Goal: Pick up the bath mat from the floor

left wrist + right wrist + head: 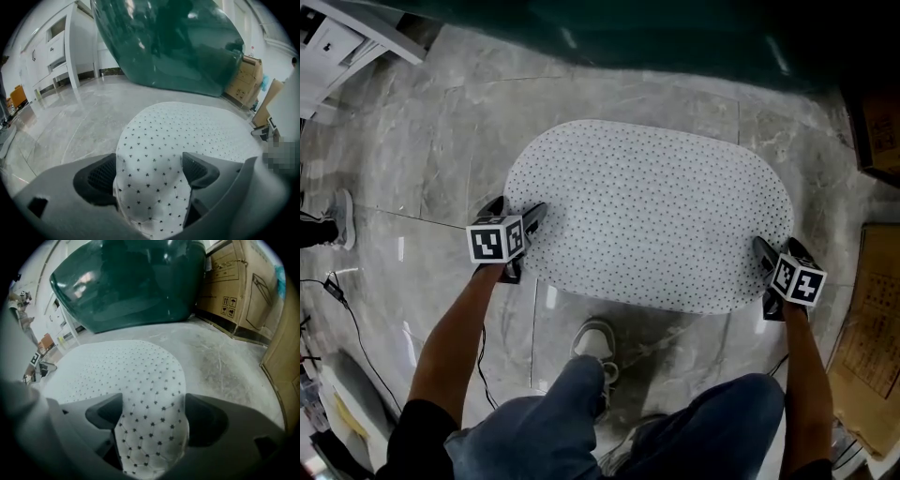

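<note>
The bath mat (652, 211) lies lengthwise between both hands, its left end pinched in the left tongs (151, 171), its right end in the right tongs (152, 414).

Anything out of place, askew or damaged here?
Nothing stands out. The bath mat looks intact and spread flat, with one end bunched between the jaws of the left gripper and the other in the right gripper. No tears or spills are visible.
</note>
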A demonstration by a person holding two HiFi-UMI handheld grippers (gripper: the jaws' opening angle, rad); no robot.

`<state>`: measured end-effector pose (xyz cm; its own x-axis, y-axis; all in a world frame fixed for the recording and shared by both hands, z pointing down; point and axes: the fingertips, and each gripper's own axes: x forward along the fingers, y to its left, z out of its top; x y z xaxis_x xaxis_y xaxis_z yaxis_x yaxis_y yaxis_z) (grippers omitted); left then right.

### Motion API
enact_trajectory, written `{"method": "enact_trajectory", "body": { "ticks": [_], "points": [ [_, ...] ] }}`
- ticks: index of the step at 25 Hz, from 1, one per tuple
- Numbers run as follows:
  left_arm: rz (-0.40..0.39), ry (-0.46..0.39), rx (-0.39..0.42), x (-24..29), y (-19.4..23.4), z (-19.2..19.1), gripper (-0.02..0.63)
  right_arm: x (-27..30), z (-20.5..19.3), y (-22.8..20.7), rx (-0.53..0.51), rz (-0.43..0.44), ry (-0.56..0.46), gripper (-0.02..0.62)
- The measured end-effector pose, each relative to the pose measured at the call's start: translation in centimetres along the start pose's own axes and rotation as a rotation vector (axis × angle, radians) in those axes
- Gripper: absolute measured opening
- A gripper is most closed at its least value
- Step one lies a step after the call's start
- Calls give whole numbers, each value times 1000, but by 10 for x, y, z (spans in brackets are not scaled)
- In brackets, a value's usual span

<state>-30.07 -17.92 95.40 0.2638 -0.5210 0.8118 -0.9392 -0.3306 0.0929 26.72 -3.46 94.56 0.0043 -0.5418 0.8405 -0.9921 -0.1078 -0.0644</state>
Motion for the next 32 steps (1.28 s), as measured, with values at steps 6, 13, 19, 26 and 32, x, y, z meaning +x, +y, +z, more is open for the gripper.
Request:
{"method": "enact_trajectory", "body": {
  "ticks": [6, 13, 19, 26, 32],
  "points": [
    [-7, -16, 6, -2, -14, 2, 311, -1, 7, 24, -56, 46, -8, 261],
    [-84, 33, -12, -3, -36, 2, 63, -1, 2, 40, -12, 131, 30, 90],
    [-96, 39, -35, -4, -37, 3, 43, 0, 3, 46, 61, 165, 36, 37],
    [-122, 15, -74, -19, -45, 13, 32, -13, 10, 49, 45, 152, 34, 25],
    [-154, 3, -106, -53, -64, 41, 29, -47, 37, 63, 77, 184, 0, 23]
  ]
}}
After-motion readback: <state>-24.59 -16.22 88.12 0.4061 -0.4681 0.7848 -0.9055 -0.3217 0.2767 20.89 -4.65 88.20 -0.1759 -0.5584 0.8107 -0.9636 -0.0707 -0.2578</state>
